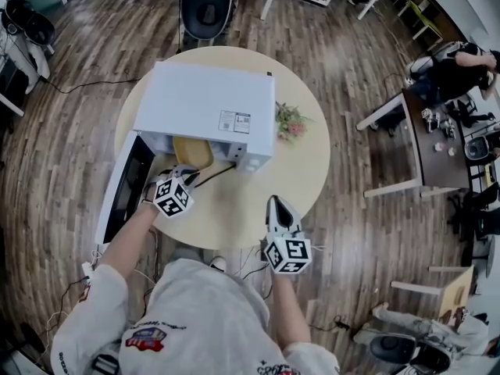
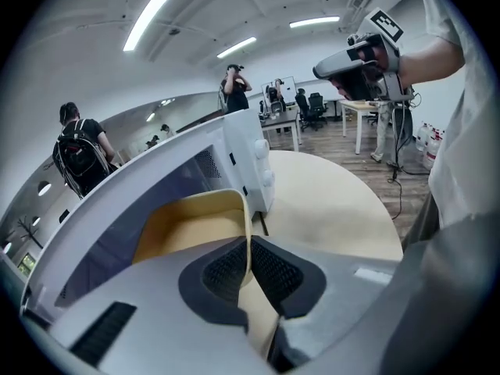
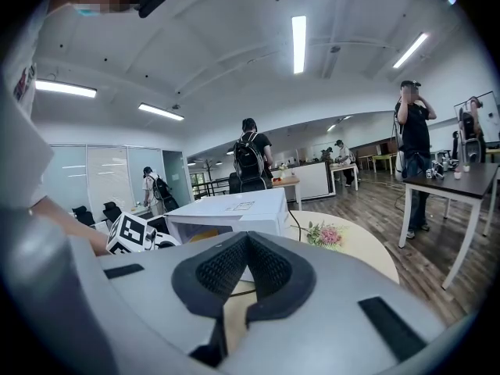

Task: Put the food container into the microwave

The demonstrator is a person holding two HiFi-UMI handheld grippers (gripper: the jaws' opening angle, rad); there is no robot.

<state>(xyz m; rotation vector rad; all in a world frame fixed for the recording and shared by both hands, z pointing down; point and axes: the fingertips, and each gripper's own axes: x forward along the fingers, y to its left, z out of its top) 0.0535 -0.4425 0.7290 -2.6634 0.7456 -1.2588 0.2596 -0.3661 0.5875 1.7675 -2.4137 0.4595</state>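
We see only part of the container. From the head view the microwave roof covers its far end, and the left gripper covers its near edge. In the left gripper view the gripper's own body cuts off the lower part of the container, so we cannot tell whether its base touches the cavity floor. How far it reaches into the cavity is also hidden.

The left gripper is pinching the container's thin yellow wall. The rim stands edge-on between the two dark pads, which press on it from either side. From the jaws the container runs ahead and to the left, into the mouth of the microwave. Its length seems to lie along the gripper's line of reach, though with the ends covered we cannot be sure. Its hollow side shows to the left of the jaws.

The open door hangs out to the left of this gripper, and its far edge is hard to make out.

The right gripper hangs above the near rim of the table, well apart from the container. Its jaws are pressed together at the tips with nothing between them. Ahead of it stands the microwave, and ahead to its right lie the flowers.
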